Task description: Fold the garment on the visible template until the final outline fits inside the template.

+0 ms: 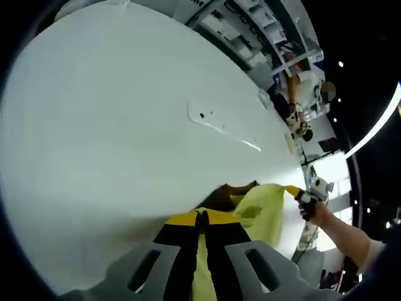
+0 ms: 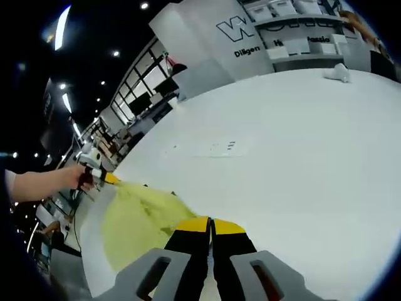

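A yellow-green garment (image 1: 262,210) hangs stretched between my two grippers above the near part of the white table (image 1: 113,125). My left gripper (image 1: 202,214), black jaws with yellow tips, is shut on one edge of the cloth. In the left gripper view the right gripper (image 1: 294,190), held in a hand, pinches the cloth's far corner. In the right gripper view my right gripper (image 2: 211,219) is shut on the garment (image 2: 138,216), and the left gripper (image 2: 109,178) grips the opposite corner. A faint clear template (image 1: 222,125) (image 2: 219,148) lies flat mid-table, beyond the garment.
Shelves with white boxes (image 2: 294,15) and a wall panel with lettering (image 2: 250,37) stand behind the table (image 2: 301,138). A small white object (image 2: 338,72) rests at the table's far edge. A person (image 1: 307,94) is working beyond the table.
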A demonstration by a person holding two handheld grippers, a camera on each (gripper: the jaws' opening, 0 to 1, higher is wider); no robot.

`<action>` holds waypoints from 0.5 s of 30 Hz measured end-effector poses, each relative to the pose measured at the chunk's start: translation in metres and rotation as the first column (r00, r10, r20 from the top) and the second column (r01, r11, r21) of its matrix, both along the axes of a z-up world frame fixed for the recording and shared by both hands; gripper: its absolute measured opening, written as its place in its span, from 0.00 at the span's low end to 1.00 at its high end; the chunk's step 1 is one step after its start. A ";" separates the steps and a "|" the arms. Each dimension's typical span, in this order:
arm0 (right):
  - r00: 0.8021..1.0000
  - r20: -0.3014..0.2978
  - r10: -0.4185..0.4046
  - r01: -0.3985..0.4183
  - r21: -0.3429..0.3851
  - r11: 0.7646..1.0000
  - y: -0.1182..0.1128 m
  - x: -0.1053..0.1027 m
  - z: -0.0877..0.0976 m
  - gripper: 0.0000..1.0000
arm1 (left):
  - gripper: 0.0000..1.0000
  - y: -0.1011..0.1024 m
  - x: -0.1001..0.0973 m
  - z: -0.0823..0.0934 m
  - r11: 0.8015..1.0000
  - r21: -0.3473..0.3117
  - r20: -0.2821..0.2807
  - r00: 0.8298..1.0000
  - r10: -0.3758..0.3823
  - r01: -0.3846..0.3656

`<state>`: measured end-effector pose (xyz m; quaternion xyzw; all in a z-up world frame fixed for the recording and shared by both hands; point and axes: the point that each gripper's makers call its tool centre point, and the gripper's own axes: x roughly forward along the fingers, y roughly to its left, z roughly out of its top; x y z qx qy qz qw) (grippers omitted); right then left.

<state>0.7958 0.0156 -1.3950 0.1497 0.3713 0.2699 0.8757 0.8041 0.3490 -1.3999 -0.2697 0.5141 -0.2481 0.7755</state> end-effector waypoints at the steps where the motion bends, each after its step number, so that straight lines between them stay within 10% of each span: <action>1: 1.000 0.007 -0.012 0.012 -0.021 1.000 -0.002 0.004 -0.002 0.00 | 0.05 0.000 0.001 0.000 1.000 0.000 0.006 1.000 0.004 -0.004; 10: 0.997 0.051 -0.051 0.056 -0.102 0.993 -0.014 0.011 -0.001 0.04 | 0.13 0.023 0.025 0.005 0.993 0.086 0.117 0.991 0.068 -0.079; 15: 0.997 0.068 0.041 -0.031 -0.145 0.989 -0.007 0.004 -0.003 0.03 | 0.11 0.008 0.020 0.013 0.997 0.073 0.164 0.986 -0.032 0.020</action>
